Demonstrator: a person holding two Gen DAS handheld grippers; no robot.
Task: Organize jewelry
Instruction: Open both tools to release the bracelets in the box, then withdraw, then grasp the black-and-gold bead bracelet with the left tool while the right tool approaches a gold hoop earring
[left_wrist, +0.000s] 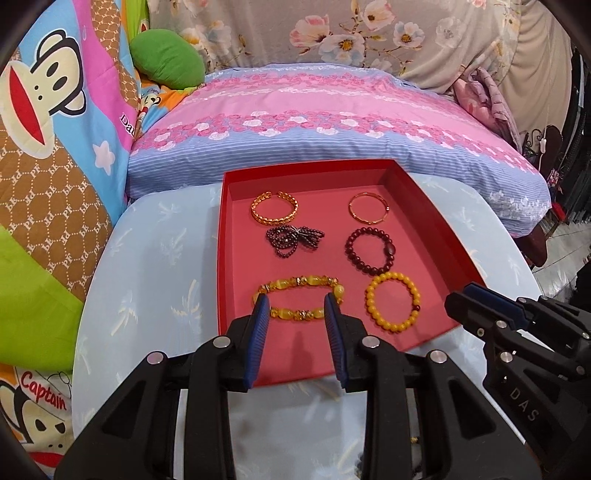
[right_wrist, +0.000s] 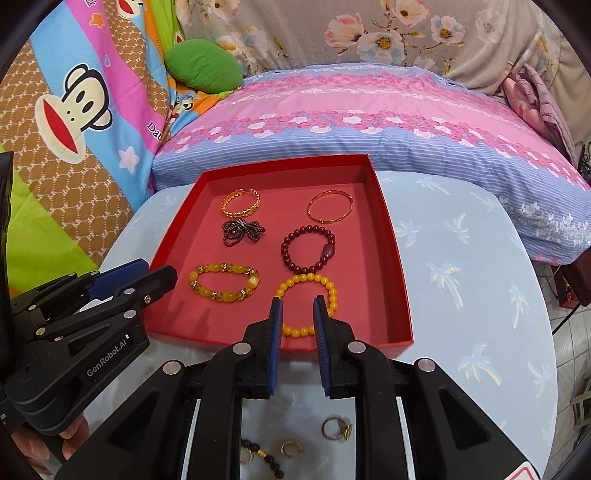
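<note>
In red box (left_wrist: 229, 236); six bracelets; paired rows; gold, dark, yellow

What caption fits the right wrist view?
Six bracelets lie in a red tray; both grippers empty, a few rings left on the table.

We see the amber bracelet (left_wrist: 299, 299) partly hidden at both ends by the left gripper's pads (left_wrist: 258, 343). The yellow bead bracelet (right_wrist: 308, 306) has its near arc partly covered by the right gripper's pads (right_wrist: 321, 343). Near the table edge, gold rings (right_wrist: 336, 428) and a dark bead string (right_wrist: 266, 458) sit half behind the gripper frame, too small for us to count. A fingertip (right_wrist: 70, 439) at the near left is cut off and blurred.
</note>
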